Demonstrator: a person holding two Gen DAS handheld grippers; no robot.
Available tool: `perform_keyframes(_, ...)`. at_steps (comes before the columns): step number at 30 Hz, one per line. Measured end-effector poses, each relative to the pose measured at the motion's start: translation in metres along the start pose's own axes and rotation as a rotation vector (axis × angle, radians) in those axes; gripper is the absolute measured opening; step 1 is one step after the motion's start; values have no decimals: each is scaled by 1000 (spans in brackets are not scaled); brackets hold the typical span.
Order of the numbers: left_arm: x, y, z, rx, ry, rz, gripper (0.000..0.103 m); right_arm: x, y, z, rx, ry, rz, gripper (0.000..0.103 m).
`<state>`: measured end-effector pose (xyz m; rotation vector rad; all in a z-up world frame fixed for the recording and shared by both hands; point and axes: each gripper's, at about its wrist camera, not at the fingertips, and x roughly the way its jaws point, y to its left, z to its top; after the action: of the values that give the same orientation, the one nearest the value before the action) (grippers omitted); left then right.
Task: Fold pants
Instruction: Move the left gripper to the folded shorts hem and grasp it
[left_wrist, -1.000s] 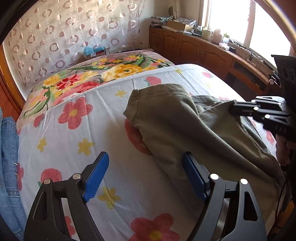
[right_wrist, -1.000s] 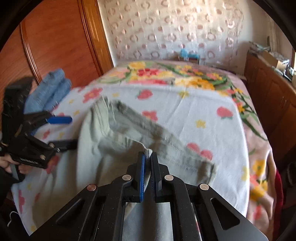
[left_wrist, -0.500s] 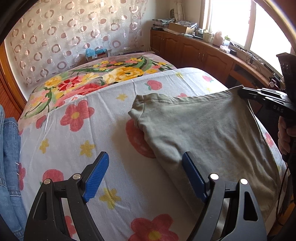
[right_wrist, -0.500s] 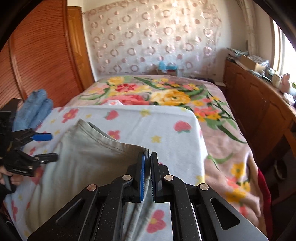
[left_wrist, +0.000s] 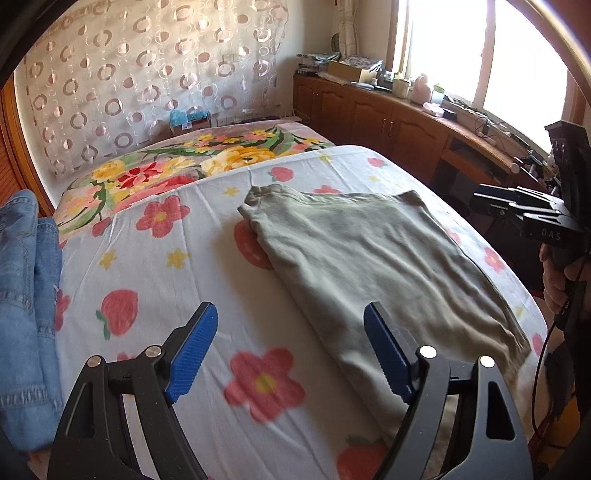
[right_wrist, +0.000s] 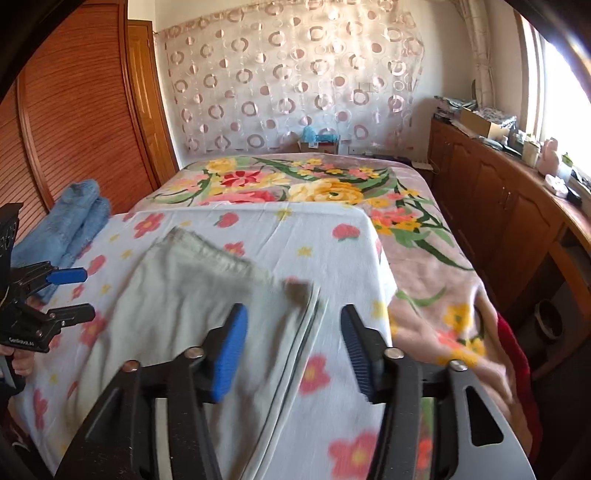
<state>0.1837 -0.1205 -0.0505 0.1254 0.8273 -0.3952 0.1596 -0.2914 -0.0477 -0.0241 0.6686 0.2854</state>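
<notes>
Blue-padded right tool (right_wrist: 291, 347) has just been opening, nothing between its jaws; left tool (left_wrist: 290, 354) stands apart, empty. Olive pants (left_wrist: 369, 258) lie folded on the bed (left_wrist: 177, 295). Risk: the released corner may slide, loosening the fold

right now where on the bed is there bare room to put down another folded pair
Free: the flowered sheet between the denim pile and the folded grey pants, and the floral blanket beyond the sheet toward the curtain. Crowded: the pants fill the window side of the sheet nearly to its edge, and the denim takes the wardrobe side.
</notes>
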Motion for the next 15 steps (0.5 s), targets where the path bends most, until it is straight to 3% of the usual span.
perform_keyframes(6, -24, -11, -18, 6, -18, -13, 82, -35, 12, -37, 19, 7, 9, 58)
perform_keyframes(15, -49, -25, -31, 15, -46, -20, 82, -79, 26, -50, 16, -11, 11, 58)
